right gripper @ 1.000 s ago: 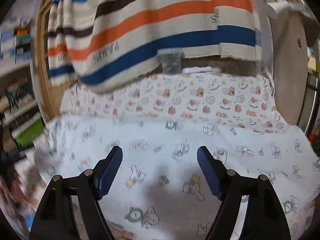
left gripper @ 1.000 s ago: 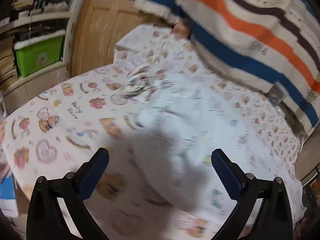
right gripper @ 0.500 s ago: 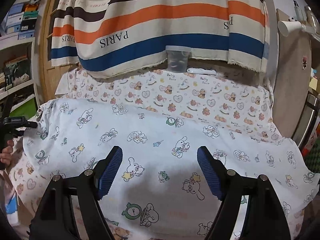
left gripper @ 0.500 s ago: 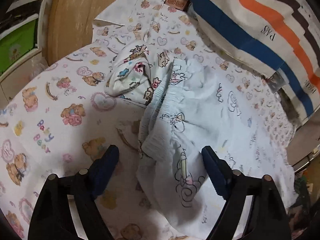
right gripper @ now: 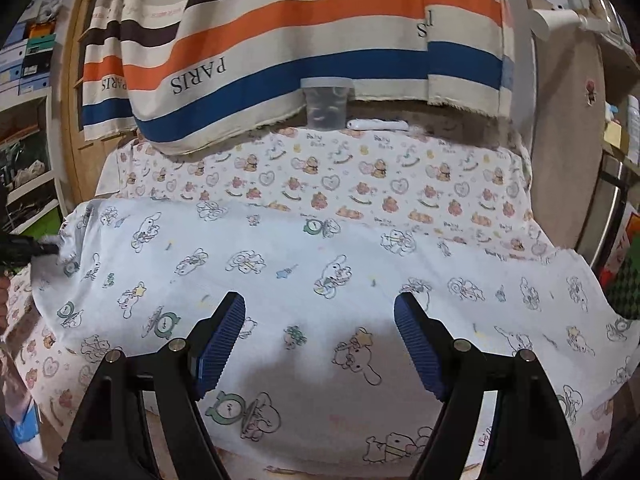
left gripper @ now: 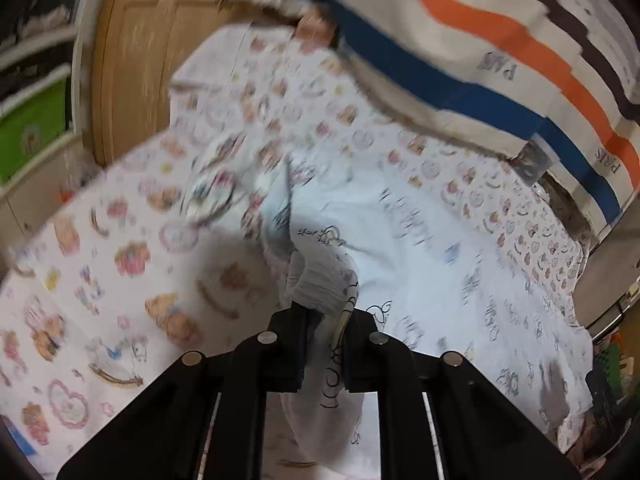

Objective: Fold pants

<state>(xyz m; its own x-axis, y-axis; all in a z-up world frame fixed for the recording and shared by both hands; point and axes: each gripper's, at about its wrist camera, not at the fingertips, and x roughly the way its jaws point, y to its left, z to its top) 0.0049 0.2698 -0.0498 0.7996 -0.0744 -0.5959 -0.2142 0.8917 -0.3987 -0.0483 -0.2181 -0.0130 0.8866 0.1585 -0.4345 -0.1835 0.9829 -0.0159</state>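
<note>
Pinching the gathered waistband of the pale cartoon-print pants (left gripper: 400, 240), the left tongs (left gripper: 326, 344) are clamped tight. Right tongs (right gripper: 320, 344) hover splayed wide above the pants spread over the bear-print table (right gripper: 400, 184).

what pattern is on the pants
Pale blue-white pants printed with small outlined cartoon dogs, clocks and stars; clearest in the right wrist view.

Legible text found on two items only. The striped cloth (right gripper: 280, 40) hanging beyond the fingers carries "PARIS", printed upside down on a cream stripe. The bear-print sheet (right gripper: 360, 168), ahead of the fingers, carries "Baby Bear" in repeated small lettering. Other markings unreadable.
</note>
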